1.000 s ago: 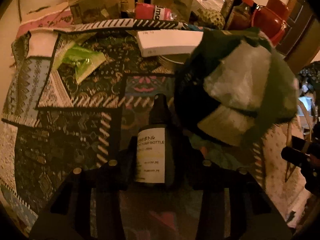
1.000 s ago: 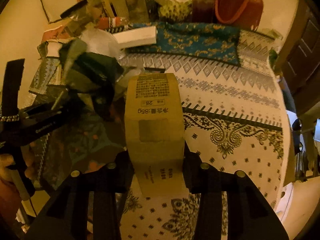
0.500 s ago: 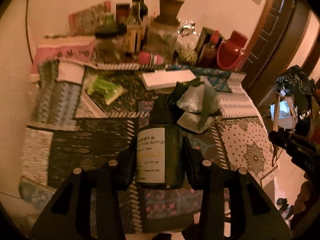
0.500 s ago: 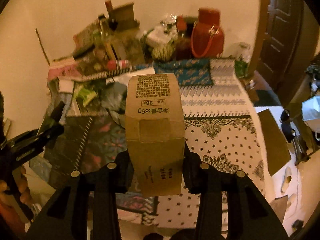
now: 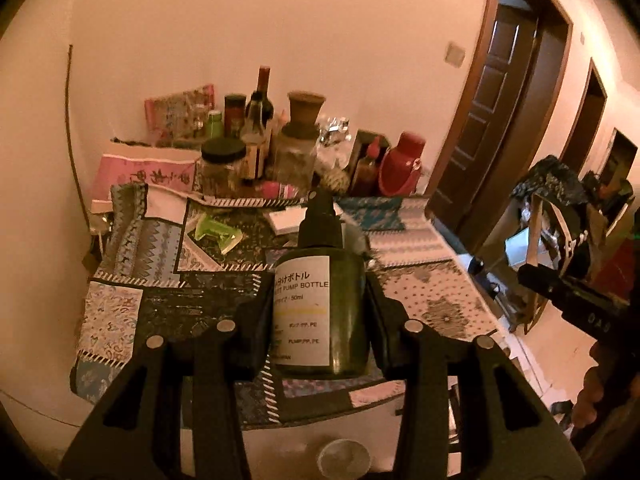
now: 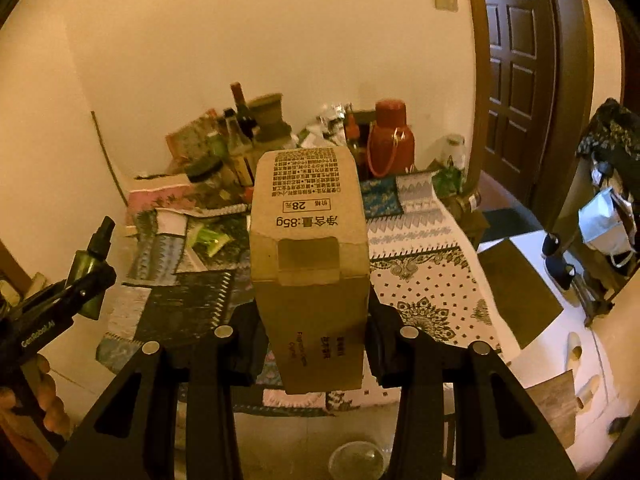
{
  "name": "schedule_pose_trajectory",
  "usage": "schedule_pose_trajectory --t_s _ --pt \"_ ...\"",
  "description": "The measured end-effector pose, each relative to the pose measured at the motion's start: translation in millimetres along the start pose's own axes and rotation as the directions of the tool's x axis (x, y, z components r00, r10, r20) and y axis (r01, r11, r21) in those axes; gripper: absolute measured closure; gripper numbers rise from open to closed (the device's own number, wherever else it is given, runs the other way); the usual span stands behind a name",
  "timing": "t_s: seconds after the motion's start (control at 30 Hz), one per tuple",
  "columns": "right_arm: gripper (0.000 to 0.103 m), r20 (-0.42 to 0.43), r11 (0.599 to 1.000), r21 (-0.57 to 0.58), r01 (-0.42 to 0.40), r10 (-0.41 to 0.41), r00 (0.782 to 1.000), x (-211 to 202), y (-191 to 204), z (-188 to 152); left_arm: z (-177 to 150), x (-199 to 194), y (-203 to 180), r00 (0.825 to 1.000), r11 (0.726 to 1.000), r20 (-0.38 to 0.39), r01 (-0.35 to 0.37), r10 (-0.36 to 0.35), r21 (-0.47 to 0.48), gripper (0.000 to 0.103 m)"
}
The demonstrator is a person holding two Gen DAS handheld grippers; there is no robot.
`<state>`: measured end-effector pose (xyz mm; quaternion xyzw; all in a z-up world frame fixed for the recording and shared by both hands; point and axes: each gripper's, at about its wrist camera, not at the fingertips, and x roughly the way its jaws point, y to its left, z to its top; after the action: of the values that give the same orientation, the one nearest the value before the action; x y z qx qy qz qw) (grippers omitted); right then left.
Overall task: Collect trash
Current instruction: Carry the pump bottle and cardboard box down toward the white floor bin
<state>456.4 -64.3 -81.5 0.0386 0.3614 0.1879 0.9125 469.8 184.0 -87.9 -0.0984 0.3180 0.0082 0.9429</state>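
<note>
The left gripper (image 5: 320,312) is clamped on a dark green pump bottle (image 5: 320,312), its pads pressed against the bottle's round sides with the white label facing the camera and the black pump head pointing away. The right gripper (image 6: 312,320) is clamped on a brown cardboard box (image 6: 310,248), gripped low on its long body, so most of the box juts out past the fingers. Both pieces of trash hang in the air above the near edge of the table (image 5: 440,300), which is covered in a patterned cloth. A green wrapper (image 5: 216,236) lies on the cloth further back, near a row of jars and bottles along the wall.

The smooth, curved bottle could slide or twist out if the left gripper tips sharply. The box, held near one end, could pivot or crumple under a quick swing. No bin is visible, so the drop-off spot cannot be judged.
</note>
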Motion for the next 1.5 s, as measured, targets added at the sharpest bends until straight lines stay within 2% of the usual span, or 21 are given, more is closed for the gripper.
schedule_pose_trajectory --t_s 0.2,0.37,0.47,0.7,0.87,1.07,1.27,1.4,1.5 --pt "0.066 0.053 0.999 -0.034 -0.041 0.043 0.998 -41.2 -5.7 -10.4 -13.4 -47.1 -26.5 0.998 1.0 0.06 0.005 -0.003 -0.021 0.062" --pt "0.066 0.059 0.995 -0.051 -0.084 0.087 0.994 -70.2 -25.0 -28.6 -35.1 -78.0 -54.3 0.996 0.999 0.084 0.002 0.001 -0.034 0.062" --pt "0.066 0.032 0.992 -0.059 -0.107 0.109 0.993 -88.2 -45.4 -45.7 -52.7 -94.1 -76.8 0.996 0.998 0.084 -0.017 0.022 -0.055 0.062" --pt "0.066 -0.025 0.989 -0.095 -0.115 0.113 0.993 -128.3 -82.4 -88.2 -105.8 -128.6 -137.3 0.998 0.993 0.065 -0.009 0.016 -0.117 0.062" --pt "0.066 -0.069 0.988 -0.092 -0.126 0.12 0.99 -140.2 -99.6 -111.5 -138.4 -141.5 -167.9 0.999 0.991 0.032 -0.008 0.012 -0.133 0.062" --pt "0.066 -0.121 0.987 -0.076 -0.142 0.132 0.984 -137.0 -114.1 -136.3 -172.5 -138.9 -186.7 0.999 0.99 -0.034 -0.028 0.023 -0.138 0.062" --pt "0.066 -0.196 0.988 -0.042 -0.151 0.139 0.971 -113.5 -125.3 -171.1 -206.1 -106.8 -188.1 0.99 0.99 -0.142 -0.038 0.018 -0.135 0.062" --pt "0.066 -0.269 0.99 -0.027 -0.14 0.128 0.955 -80.8 -129.9 -197.8 -230.6 -70.6 -180.3 0.976 0.987 -0.218 -0.025 -0.01 -0.158 0.062" --pt "0.066 -0.335 0.992 -0.016 -0.128 0.115 0.935 -50.3 -132.6 -226.4 -253.5 -35.5 -167.8 0.958 0.979 -0.277 0.01 -0.068 -0.204 0.062"
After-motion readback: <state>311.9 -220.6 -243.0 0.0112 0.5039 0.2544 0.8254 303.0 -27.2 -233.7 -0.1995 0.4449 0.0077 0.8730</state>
